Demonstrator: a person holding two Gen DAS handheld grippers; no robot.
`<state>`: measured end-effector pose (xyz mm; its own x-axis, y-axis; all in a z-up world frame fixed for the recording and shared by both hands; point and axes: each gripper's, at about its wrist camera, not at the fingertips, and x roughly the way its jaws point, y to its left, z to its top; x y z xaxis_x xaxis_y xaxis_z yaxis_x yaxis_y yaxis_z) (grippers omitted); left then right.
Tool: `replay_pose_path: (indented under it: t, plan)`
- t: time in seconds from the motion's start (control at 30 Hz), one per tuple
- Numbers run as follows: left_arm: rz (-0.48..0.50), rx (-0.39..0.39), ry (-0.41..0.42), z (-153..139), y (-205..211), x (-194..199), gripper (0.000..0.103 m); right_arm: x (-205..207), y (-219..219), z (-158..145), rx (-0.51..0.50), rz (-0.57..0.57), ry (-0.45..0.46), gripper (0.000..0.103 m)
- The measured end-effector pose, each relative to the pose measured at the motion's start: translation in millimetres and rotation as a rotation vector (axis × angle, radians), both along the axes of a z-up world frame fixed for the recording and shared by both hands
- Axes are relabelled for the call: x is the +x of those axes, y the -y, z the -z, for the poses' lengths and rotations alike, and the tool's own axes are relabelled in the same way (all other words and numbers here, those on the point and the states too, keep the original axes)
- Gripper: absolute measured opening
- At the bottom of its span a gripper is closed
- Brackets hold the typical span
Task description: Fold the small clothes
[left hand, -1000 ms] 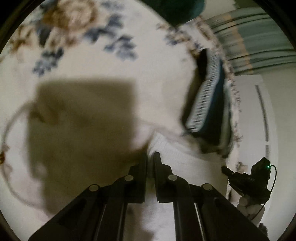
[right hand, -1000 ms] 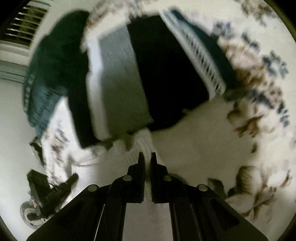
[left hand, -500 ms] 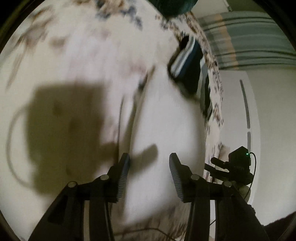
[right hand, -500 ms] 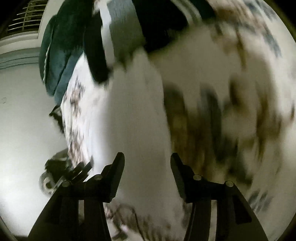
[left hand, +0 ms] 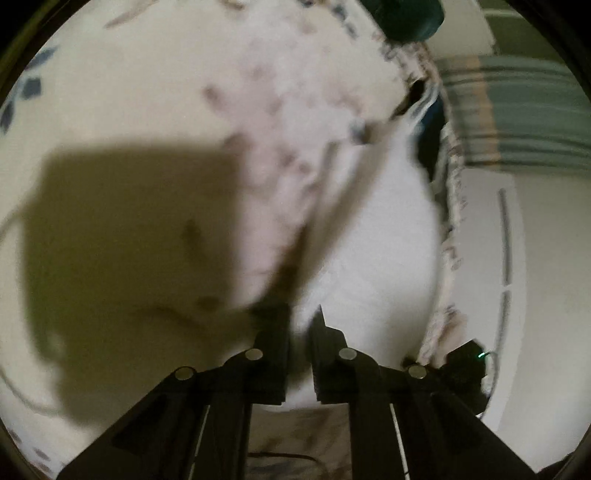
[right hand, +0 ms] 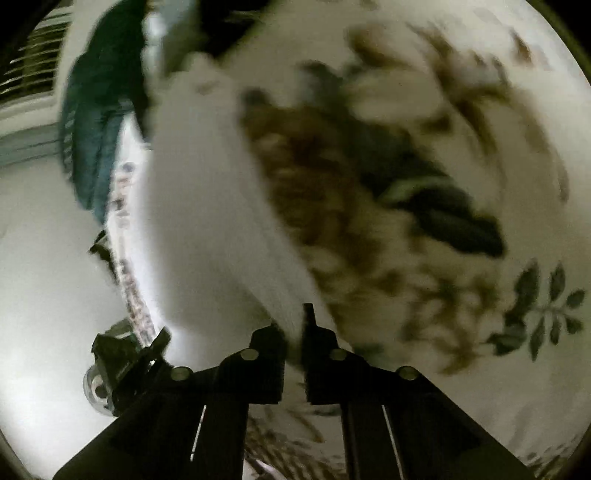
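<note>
Both views are motion-blurred; findings are limited accordingly.

Left tool (left hand: 300, 325): fingers drawn close together, with the near edge of the white knitted garment (left hand: 373, 236) clamped between them. Right tool (right hand: 294, 325): fingers likewise close together, pinching white cloth of the same white knitted garment (right hand: 207, 206) at its near edge.

Location of the garment: it lies on the cream bedspread with brown and blue floral print (left hand: 147, 110), near the bed's side edge, beyond which a pale floor shows. Seen from the left tool it stretches forward and to the right; seen from the right tool it stretches forward and to the left. Its long axis therefore runs away from both tools, toward the stack of dark and striped folded clothes (right hand: 177, 33) at its far end. Whether it touches that stack cannot be told.

Governing relation: the two tools hold the same near edge, one at each side, and the body of the garment lies ahead of them. Neither hand is plainly nearer. In my judgement, a fold would call for carrying this edge forward along the long axis toward the far end, both tools moving level to keep it straight.

A dark camera device on a small stand (left hand: 463, 373) sits on the floor by the bed.
</note>
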<state>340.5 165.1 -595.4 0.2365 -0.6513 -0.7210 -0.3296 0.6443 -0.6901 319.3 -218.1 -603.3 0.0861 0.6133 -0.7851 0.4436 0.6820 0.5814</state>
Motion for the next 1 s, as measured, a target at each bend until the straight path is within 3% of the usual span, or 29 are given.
replay_pose_path:
  t: [0.07,0.13,0.2,0.23,0.27,0.43,0.57,0.63,0.67,0.7,0.73,0.77,0.83,1.0]
  plan:
    - [0.002,-0.041,-0.011,-3,-1,1,0.010,4,-8,4,0.035,-0.046,-0.004,0.009]
    - [0.031,-0.037,-0.001,-16,-4,4,0.019,10,-13,-2,0.047,-0.071,-0.012,0.022]
    - [0.053,-0.016,0.048,-34,-10,9,0.033,18,-11,-10,0.081,-0.098,0.005,0.063]
    - [0.059,-0.012,0.065,-37,-12,11,0.055,20,-7,-13,0.075,-0.099,0.019,0.069]
    - [0.060,-0.017,0.083,-38,-14,16,0.067,21,3,-14,0.075,-0.098,0.039,0.071]
    - [0.054,-0.034,0.111,-21,-3,71,0.067,49,13,14,0.165,-0.051,0.050,0.072]
    - [0.099,-0.007,0.154,-21,23,120,0.067,81,12,3,0.145,-0.044,0.135,0.072]
    - [0.137,0.069,0.168,-24,36,140,0.067,100,10,-5,0.120,-0.033,0.178,0.069]
    - [0.162,0.092,0.182,-25,44,150,0.065,105,8,-7,0.113,-0.030,0.189,0.061]
    - [0.183,0.104,0.192,-24,48,155,0.060,113,5,-10,0.095,-0.030,0.197,0.042]
    - [0.198,0.105,0.197,-25,53,160,0.017,122,2,-13,0.065,-0.034,0.207,0.032]
    - [0.200,0.083,0.181,-23,55,165,0.008,130,-5,-16,0.049,-0.034,0.210,0.019]
    - [0.145,0.044,0.182,-26,49,167,0.007,142,-7,-26,-0.012,-0.027,0.235,0.015]
    - [0.033,0.072,0.174,-28,6,151,0.007,143,-1,-55,-0.046,-0.021,0.290,0.004]
